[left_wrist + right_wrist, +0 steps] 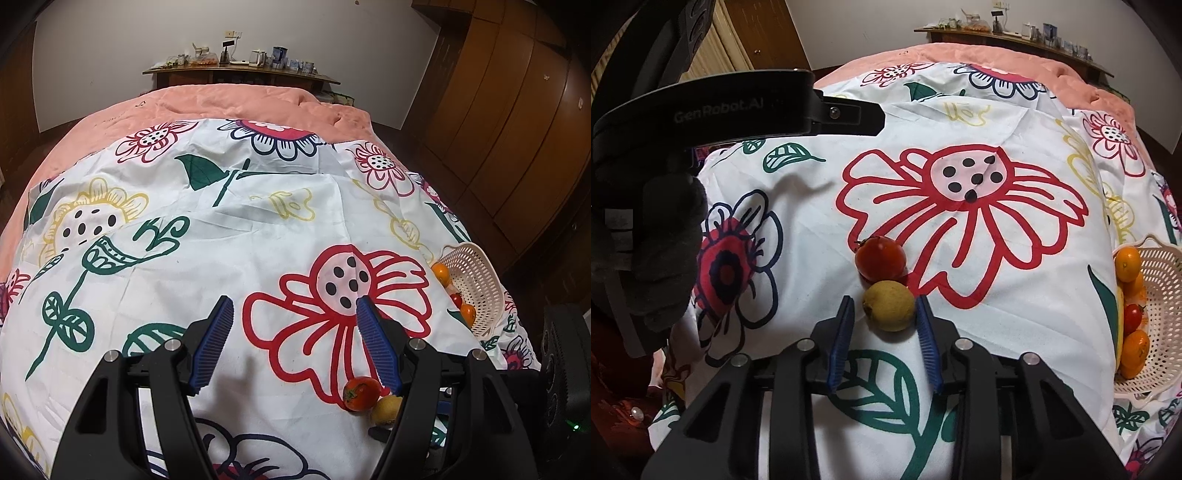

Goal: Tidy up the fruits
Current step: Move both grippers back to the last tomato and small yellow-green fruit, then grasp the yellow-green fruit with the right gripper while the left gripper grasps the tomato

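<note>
A yellow-green round fruit [888, 305] lies on the flowered cloth between the tips of my open right gripper [884, 308], whose pads flank it without clearly pressing it. A red tomato [881, 257] lies just beyond it, touching or nearly so. Both show in the left wrist view, the tomato [361, 393] and the yellow fruit [386, 408], beside the right finger of my open, empty left gripper [295, 308]. A cream plastic basket [1160, 317] at the right holds oranges [1128, 263] and a small tomato [1133, 317]; it also shows in the left wrist view [476, 284].
The flowered cloth [240, 258] covers a bed with a pink quilt [236, 103]. Wooden wardrobes [517, 122] stand at the right. A cluttered shelf [240, 68] is at the far wall. The left gripper's body and the gloved hand [661, 236] fill the left of the right wrist view.
</note>
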`<state>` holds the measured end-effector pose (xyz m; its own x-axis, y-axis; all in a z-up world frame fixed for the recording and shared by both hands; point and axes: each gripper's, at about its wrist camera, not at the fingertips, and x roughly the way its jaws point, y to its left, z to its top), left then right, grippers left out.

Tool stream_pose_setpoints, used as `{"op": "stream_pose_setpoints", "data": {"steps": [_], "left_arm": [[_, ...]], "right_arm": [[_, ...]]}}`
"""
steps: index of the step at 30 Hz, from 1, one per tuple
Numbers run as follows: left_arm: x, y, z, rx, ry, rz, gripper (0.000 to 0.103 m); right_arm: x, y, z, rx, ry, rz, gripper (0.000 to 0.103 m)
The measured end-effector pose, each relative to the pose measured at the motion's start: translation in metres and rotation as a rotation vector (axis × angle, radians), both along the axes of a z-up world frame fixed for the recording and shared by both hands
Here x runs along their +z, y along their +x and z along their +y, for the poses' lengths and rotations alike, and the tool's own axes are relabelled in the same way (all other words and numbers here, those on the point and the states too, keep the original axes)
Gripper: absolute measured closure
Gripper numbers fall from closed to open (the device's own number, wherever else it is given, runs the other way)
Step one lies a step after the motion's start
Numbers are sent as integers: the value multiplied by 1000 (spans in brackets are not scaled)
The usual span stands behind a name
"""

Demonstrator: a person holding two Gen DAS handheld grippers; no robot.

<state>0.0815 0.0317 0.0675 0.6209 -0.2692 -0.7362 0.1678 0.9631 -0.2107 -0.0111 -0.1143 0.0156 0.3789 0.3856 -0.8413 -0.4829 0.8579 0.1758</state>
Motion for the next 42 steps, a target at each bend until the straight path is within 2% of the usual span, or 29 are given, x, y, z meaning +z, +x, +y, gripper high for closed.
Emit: {"op": "stream_pose_setpoints", "data": {"steps": [12,24,31,34,39,42], "left_arm": [[-8,-9,-1,-10,11,17,32],[-30,-25,-38,-130,56,62,33],[-43,-31,-53,-179,74,94,47],[-45,-31,-54,-181,80,93,49],[-45,-32,-53,-184,76,95,61],[-46,-34,-55,-189,80,95,64]], "right_arm": [[15,0,-22,-63,54,-36,74],[27,10,-62,-178,87,-71,74],[29,10,-69,-192,99,-76,74],[30,10,-71,-197,105,-77,74],[30,10,-74,-204,110,-79,74],[31,10,-77,-211,113,-80,74]]}}
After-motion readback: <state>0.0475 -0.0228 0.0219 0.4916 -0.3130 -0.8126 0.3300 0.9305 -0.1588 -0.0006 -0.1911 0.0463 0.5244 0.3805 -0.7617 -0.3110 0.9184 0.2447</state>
